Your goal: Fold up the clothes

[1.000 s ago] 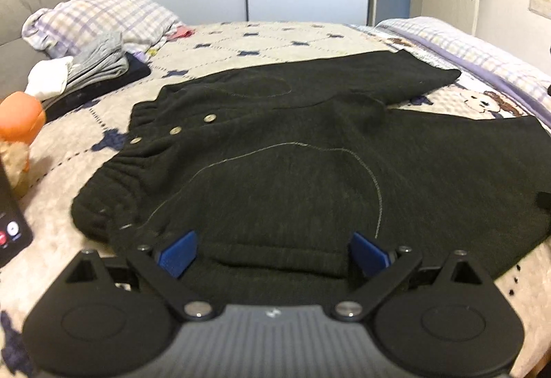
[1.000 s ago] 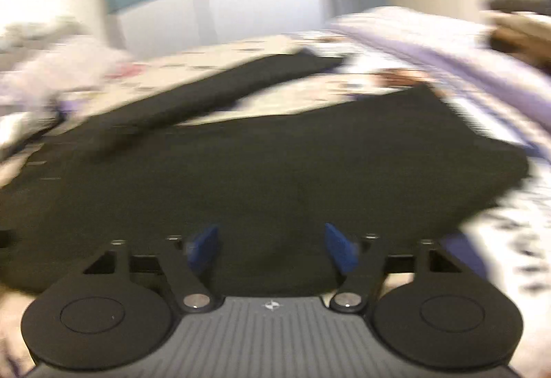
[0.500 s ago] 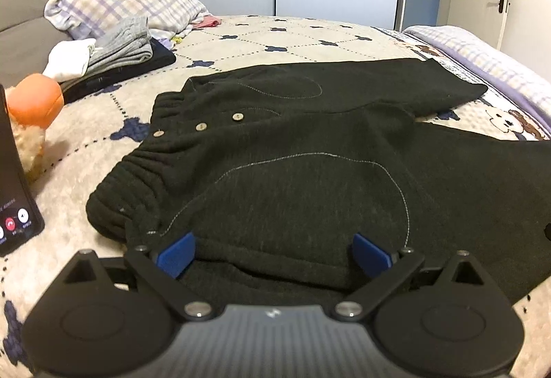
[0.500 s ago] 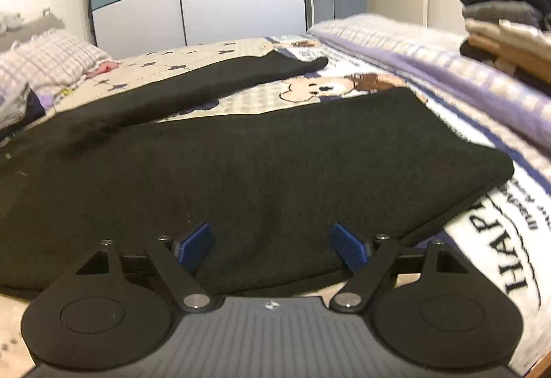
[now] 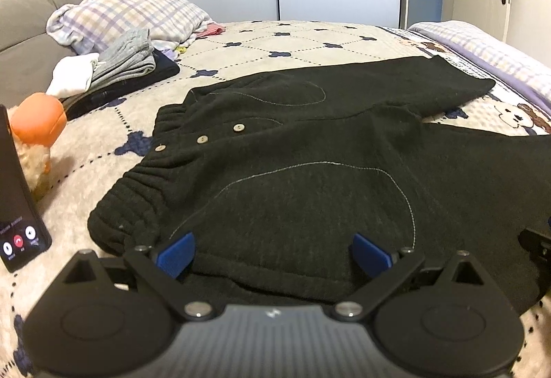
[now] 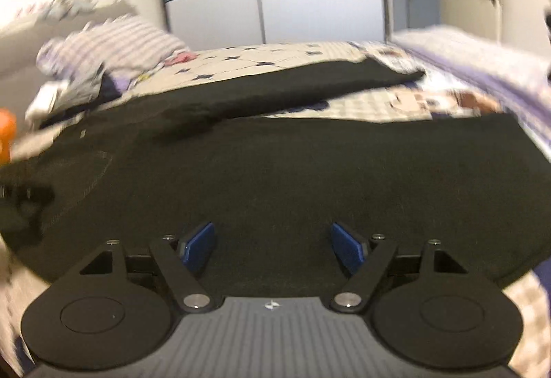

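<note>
Our left gripper sits low in the frame, jaws spread wide over the near hem of the black trousers, which lie flat across the bed. Our right gripper, equally agape, hovers above the same dark cloth mid-frame.

A: How is the light?
B: Soft, even indoor light. The black knitted trousers show pale stitching clearly, with faint shadows.
A: And sharpness?
B: The left wrist view is crisp. The right wrist view is smeared by motion blur, worst at its left edge. Both bend and darken in the corners.
</note>
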A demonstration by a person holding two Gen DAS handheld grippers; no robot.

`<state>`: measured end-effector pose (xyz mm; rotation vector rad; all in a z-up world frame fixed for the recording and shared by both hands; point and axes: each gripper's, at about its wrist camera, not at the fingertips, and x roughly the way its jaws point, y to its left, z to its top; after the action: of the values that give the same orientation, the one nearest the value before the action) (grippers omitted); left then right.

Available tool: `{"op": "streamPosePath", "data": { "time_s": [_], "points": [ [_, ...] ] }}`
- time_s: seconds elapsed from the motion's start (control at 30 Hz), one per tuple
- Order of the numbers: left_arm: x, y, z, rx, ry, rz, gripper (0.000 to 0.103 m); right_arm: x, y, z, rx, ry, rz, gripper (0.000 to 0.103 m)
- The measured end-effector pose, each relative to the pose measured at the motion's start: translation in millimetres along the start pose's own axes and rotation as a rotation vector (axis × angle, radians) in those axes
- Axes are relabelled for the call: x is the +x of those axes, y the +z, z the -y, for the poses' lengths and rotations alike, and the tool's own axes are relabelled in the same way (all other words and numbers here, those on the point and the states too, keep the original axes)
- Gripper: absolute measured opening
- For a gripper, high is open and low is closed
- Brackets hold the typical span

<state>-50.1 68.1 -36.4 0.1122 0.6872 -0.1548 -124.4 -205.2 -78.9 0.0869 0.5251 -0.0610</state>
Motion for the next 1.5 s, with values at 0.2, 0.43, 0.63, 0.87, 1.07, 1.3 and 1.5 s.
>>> {"op": "streamPosePath", "data": {
  "time_s": [0.2, 0.43, 0.63, 0.87, 1.07, 1.3, 1.5],
  "points": [
    [0.1, 1.8, 1.3, -0.011, -0.009, 0.01, 0.099, 0.2, 2.8, 31.0, 0.069, -0.113, 0.033, 0.077],
    [2.9, 6.0, 2.3, -0.052, -0.01, 0.005, 0.099, -4.3, -2.7, 34.0, 0.098, -0.071, 0.011, 0.079],
    [7.7, 20.6, -0.9, -0.116, -0.011, -0.002, 0.099, -5.3, 15.9, 21.8, 0.092, 0.03, -0.01, 0.078],
    [13.6, 54.3, 11.0, -0.056, -0.074, 0.013, 0.102, -2.6, 60.3, 11.8, 0.12, 0.085, -0.023, 0.078],
    [38.6, 73.6, 22.4, 0.026, -0.159, 0.008, 0.103, -0.6, 99.7, 2.6, 0.139, 0.131, -0.014, 0.079],
    [88.6, 67.1, 34.1, 0.164, -0.315, 0.034, 0.103, 17.0, 113.6, -5.5, 0.066, 0.125, -0.024, 0.079],
    [102.9, 54.4, 44.2, 0.215, -0.308, 0.043, 0.103, 41.2, 91.1, 2.1, 0.151, 0.092, -0.107, 0.079]
  ]
}}
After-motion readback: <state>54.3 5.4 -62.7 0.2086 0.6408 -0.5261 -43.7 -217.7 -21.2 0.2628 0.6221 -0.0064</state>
